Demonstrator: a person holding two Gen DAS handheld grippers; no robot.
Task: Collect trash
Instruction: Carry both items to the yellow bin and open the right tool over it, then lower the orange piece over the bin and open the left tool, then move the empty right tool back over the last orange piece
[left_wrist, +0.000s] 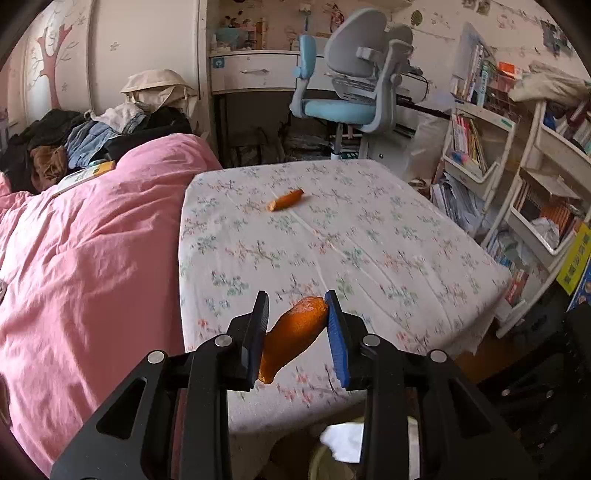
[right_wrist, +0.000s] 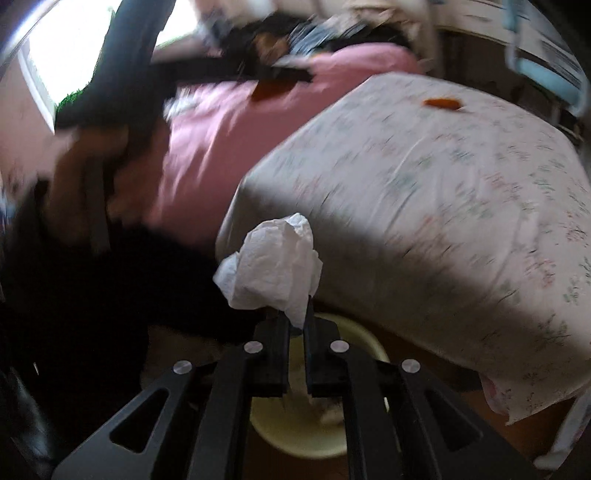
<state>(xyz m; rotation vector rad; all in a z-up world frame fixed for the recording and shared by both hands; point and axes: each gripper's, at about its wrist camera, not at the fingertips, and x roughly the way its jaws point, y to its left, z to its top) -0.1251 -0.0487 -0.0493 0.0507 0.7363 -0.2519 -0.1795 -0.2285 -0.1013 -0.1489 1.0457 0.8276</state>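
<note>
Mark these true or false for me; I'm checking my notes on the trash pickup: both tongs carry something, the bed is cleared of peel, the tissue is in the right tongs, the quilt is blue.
1. Both tongs carry something. True: the left tongs grip an orange peel, the right tongs a white tissue.
2. The bed is cleared of peel. False: a second peel piece lies on the floral sheet.
3. The tissue is in the right tongs. True.
4. The quilt is blue. False: the quilt is pink.
</note>
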